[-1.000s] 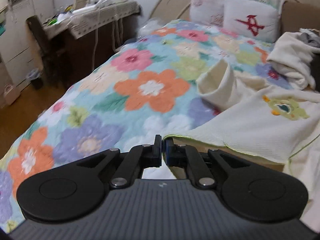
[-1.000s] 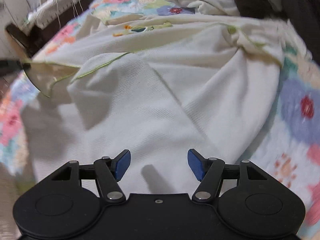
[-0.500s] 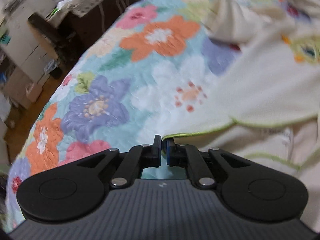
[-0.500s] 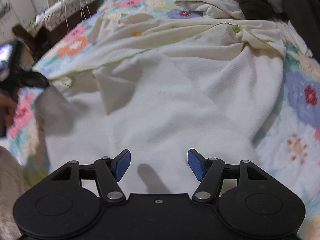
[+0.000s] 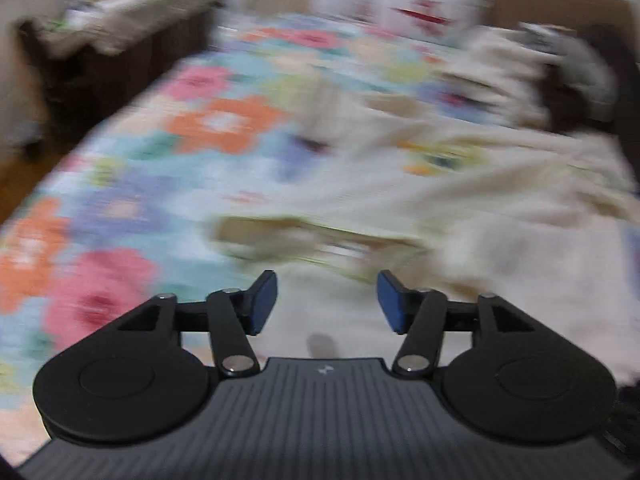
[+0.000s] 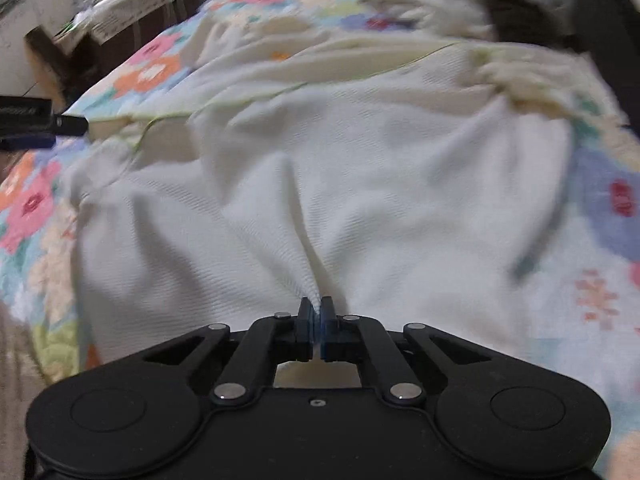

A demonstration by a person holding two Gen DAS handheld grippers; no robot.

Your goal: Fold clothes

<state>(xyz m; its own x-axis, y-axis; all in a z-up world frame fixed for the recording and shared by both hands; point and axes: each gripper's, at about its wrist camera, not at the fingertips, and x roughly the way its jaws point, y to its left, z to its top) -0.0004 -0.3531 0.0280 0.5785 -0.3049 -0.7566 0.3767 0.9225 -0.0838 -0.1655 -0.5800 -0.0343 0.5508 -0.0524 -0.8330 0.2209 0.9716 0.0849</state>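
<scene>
A cream white garment (image 6: 360, 152) with green trim lies spread on the floral bedspread (image 6: 32, 204). My right gripper (image 6: 316, 320) is shut on a pinch of the garment's near edge, and the cloth puckers into its pads. My left gripper (image 5: 326, 300) is open and empty, just above the garment's near left part (image 5: 400, 208); that view is motion blurred. The left gripper's tip also shows in the right wrist view (image 6: 60, 124), beside the garment's green-trimmed corner.
A pile of other clothes (image 6: 500, 4) lies at the far right of the bed. Pillows (image 5: 420, 12) stand at the headboard. A dark cluttered desk (image 5: 112, 48) stands left of the bed, with wooden floor below.
My left gripper has opened and let go of the green-trimmed corner, which now lies on the bed. My right gripper has closed on the garment's near edge.
</scene>
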